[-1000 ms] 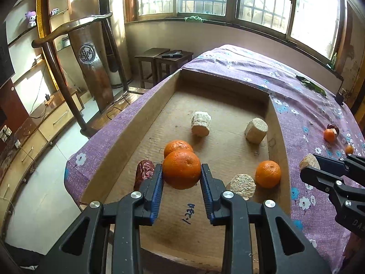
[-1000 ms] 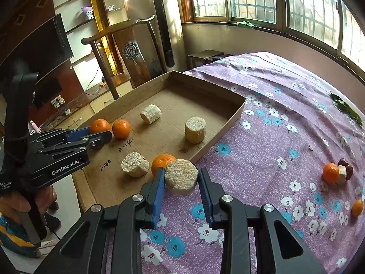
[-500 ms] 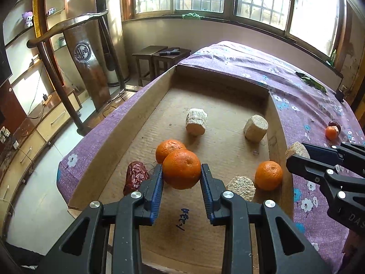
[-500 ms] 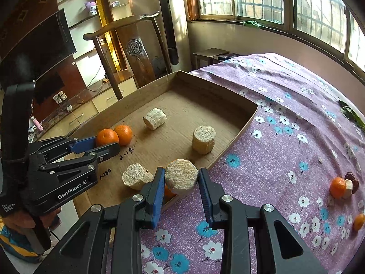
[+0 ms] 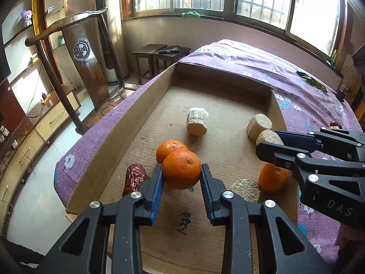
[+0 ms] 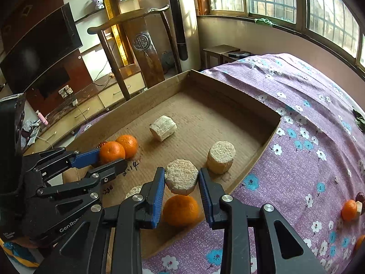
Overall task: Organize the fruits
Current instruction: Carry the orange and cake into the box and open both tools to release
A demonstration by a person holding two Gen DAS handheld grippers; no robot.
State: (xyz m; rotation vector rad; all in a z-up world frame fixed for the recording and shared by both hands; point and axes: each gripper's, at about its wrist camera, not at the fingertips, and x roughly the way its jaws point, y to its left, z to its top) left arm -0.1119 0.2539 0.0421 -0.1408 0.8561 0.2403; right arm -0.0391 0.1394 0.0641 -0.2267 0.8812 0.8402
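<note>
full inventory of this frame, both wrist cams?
cardboard tray: 1, brown, on purple cloth
purple cloth: 1, floral, covering the surface
oranges: 3 in tray, one held, one behind it, one by near wall
cloth orange: 1, far right
beige blocks: 4, one held, three loose in tray
red date: 1, dark red, tray's left wall
left hand-held gripper: black, blue pads, shut on orange
right hand-held gripper: shut on block
</note>
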